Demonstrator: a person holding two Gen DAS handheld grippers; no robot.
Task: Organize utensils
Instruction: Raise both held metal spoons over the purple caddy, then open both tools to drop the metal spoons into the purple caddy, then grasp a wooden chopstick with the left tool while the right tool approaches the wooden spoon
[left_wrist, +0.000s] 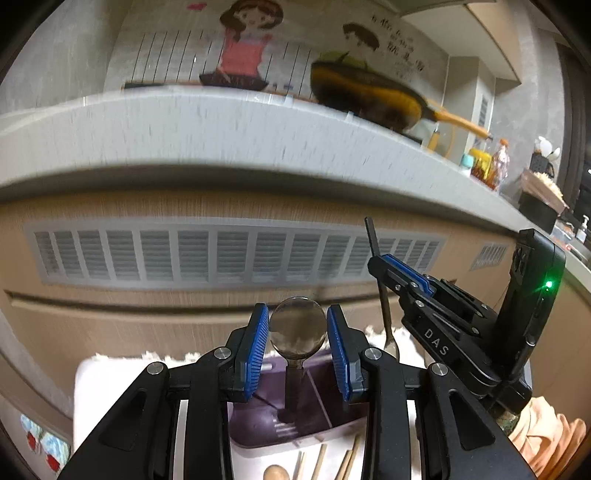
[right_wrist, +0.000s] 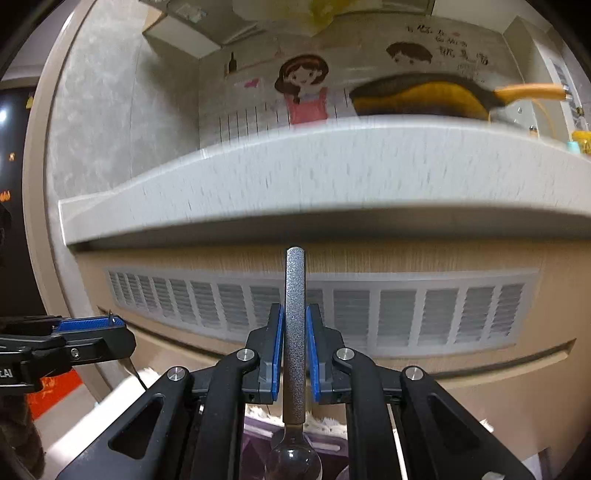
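My left gripper (left_wrist: 298, 334) is open; a metal spoon (left_wrist: 297, 328) stands bowl-up between its blue pads without touching them, its handle down in a purple utensil holder (left_wrist: 295, 424). My right gripper (right_wrist: 294, 343), also in the left wrist view (left_wrist: 380, 258), holds a utensil with a grey speckled handle (right_wrist: 294, 317) upright, its round metal bowl (right_wrist: 293, 461) hanging over the purple holder (right_wrist: 258, 439). The jaws are narrow around the handle with thin gaps showing. In the left wrist view its lower end (left_wrist: 389, 341) looks forked. The left gripper appears at the left edge of the right wrist view (right_wrist: 110, 332).
A white tray (left_wrist: 88, 398) under the holder carries wooden chopsticks (left_wrist: 321, 461) and a wooden spoon (left_wrist: 275, 472). A cabinet front with a vent grille (left_wrist: 229, 254) and a grey countertop (left_wrist: 207, 136) rise ahead. A yellow-handled pan (left_wrist: 373, 92) and bottles (left_wrist: 487, 166) sit on the counter.
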